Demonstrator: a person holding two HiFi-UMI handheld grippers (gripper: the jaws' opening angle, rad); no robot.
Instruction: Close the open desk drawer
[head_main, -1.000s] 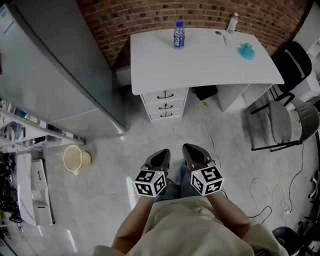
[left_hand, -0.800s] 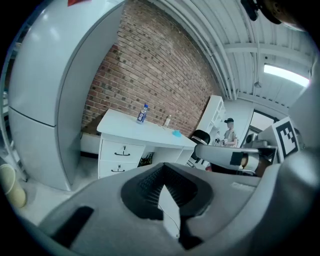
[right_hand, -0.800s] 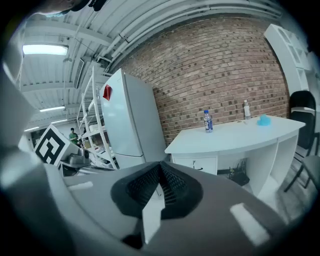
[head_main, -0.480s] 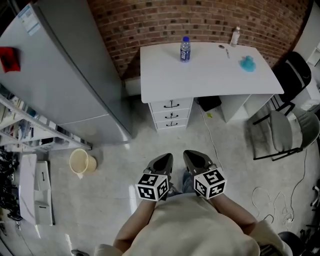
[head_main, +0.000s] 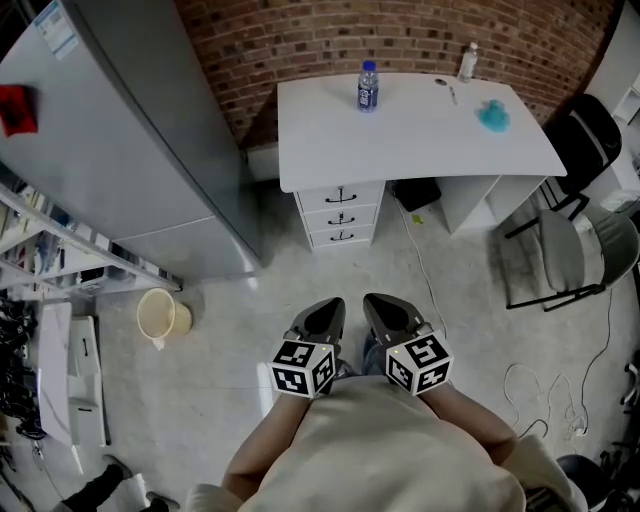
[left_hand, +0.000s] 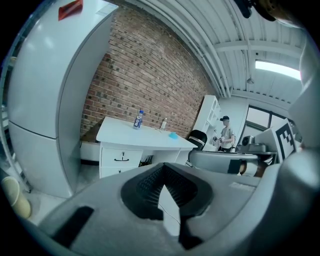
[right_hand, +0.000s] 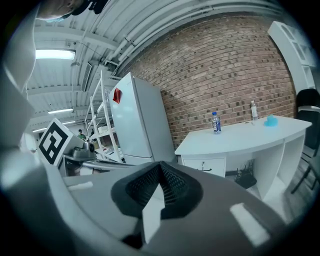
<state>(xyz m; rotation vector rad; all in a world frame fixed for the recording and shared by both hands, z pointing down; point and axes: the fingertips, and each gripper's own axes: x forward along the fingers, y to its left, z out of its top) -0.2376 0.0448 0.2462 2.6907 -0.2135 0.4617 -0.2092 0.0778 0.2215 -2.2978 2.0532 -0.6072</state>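
A white desk (head_main: 420, 125) stands against the brick wall, with a stack of three white drawers (head_main: 341, 214) with black handles under its left end. From here I cannot tell which drawer stands out. My left gripper (head_main: 326, 306) and right gripper (head_main: 379, 301) are side by side, well short of the desk over the floor. Both are shut with nothing between the pads. The left gripper view shows the drawers (left_hand: 120, 159) beyond the shut left gripper (left_hand: 162, 168). The right gripper view shows them (right_hand: 205, 167) beyond the shut right gripper (right_hand: 160, 167).
A tall grey fridge (head_main: 130, 130) stands left of the desk, with a beige bucket (head_main: 160, 315) and metal shelving near it. A water bottle (head_main: 368, 85), a small bottle (head_main: 467, 60) and a blue object (head_main: 492, 115) are on the desktop. Chairs (head_main: 575, 245) and a floor cable (head_main: 425, 275) lie right.
The view has shifted: the desk sits further right and the fridge fills more of the left. Both grippers remain shut, side by side. A shoe has appeared at the bottom left.
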